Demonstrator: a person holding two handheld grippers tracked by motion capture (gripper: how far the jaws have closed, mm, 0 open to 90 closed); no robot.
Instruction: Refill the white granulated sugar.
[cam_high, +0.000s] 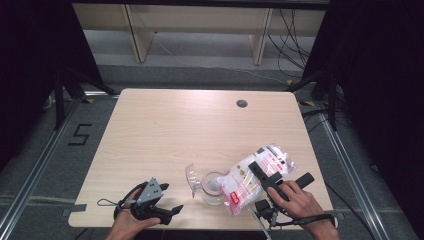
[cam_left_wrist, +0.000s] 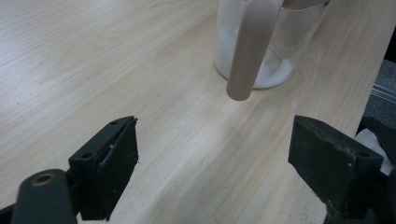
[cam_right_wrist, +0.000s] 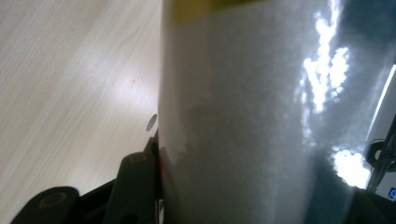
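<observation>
A clear plastic bag of white grains (cam_high: 247, 182) with red print lies tilted, its lower end against the rim of a clear glass jug (cam_high: 212, 189) near the table's front edge. My right gripper (cam_high: 259, 173) is shut on the bag; in the right gripper view the bag (cam_right_wrist: 252, 116) fills the space beside one black finger (cam_right_wrist: 135, 186). My left gripper (cam_high: 172, 197) rests low at the front left, open, pointing toward the jug. Its jaws (cam_left_wrist: 215, 158) stand wide apart over bare wood, short of the jug (cam_left_wrist: 289, 46) and its handle (cam_left_wrist: 247, 51). White grains lie in the jug's bottom.
The light wooden table (cam_high: 200, 125) has a round cable hole (cam_high: 242, 103) at the back right. Its front edge runs just below both hands. Dark curtains and metal floor rails flank the table, with shelving behind.
</observation>
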